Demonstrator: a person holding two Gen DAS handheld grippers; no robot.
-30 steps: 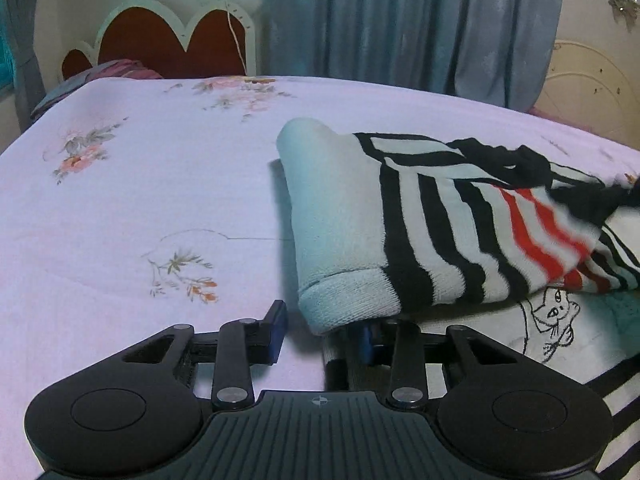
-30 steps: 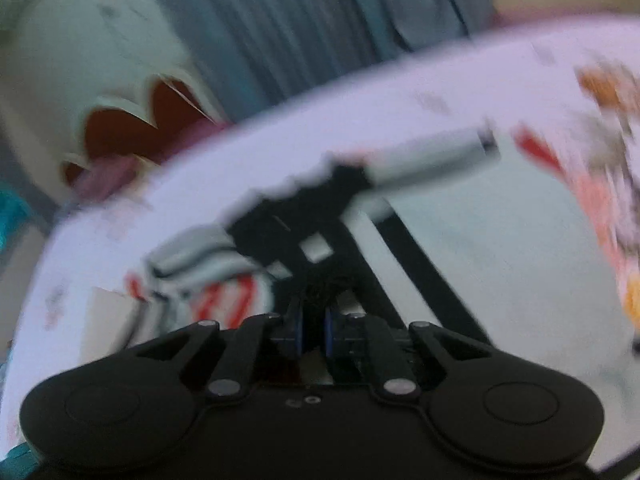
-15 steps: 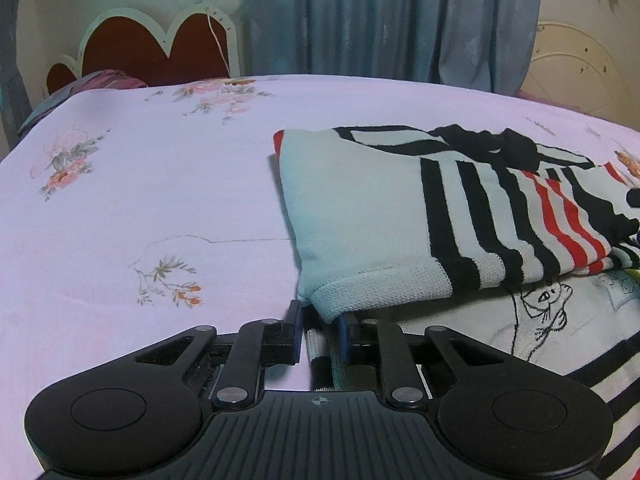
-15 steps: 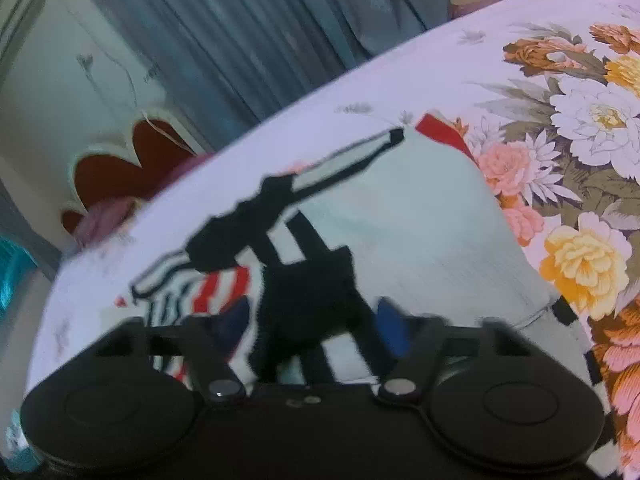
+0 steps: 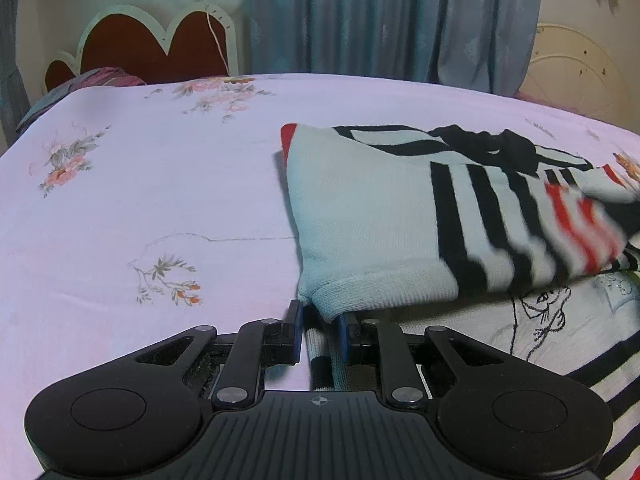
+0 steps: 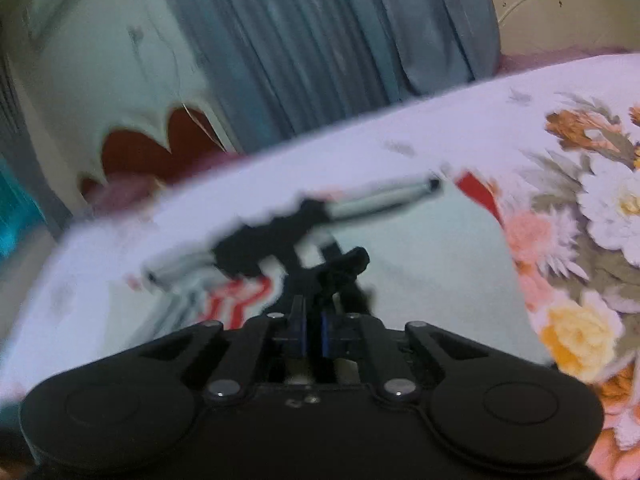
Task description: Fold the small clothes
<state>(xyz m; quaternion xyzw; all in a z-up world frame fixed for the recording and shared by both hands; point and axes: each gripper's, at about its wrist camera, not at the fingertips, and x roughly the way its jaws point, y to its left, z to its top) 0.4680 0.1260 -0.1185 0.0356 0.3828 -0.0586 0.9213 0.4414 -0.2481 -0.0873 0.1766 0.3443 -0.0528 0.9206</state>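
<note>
**Both grippers closed on the striped sweater**

Down at the near edge of the left wrist view, the left gripper had its blue pads drawn close together, pinching a narrow fold of the striped sweater at its pale ribbed hem. A strip of knit ran back between the fingers toward the camera. Just above the tips, a folded-over layer of the garment lay flat, pale mint at the near left and banded in black and red further right (the right part was smeared by motion). Under that layer a white panel with a line-drawn cat showed on the right.

The right gripper was closing, its jaws almost together; black fabric of the sweater seemed to sit between and just ahead of the tips, though blur made the contact hard to confirm. Beyond it the mint knit spread across the middle of that view, with a red corner at its far edge.

The garment lay on a pale pink bedsheet printed with flowers. Behind the bed stood a scalloped red headboard and grey-blue curtains.
</note>
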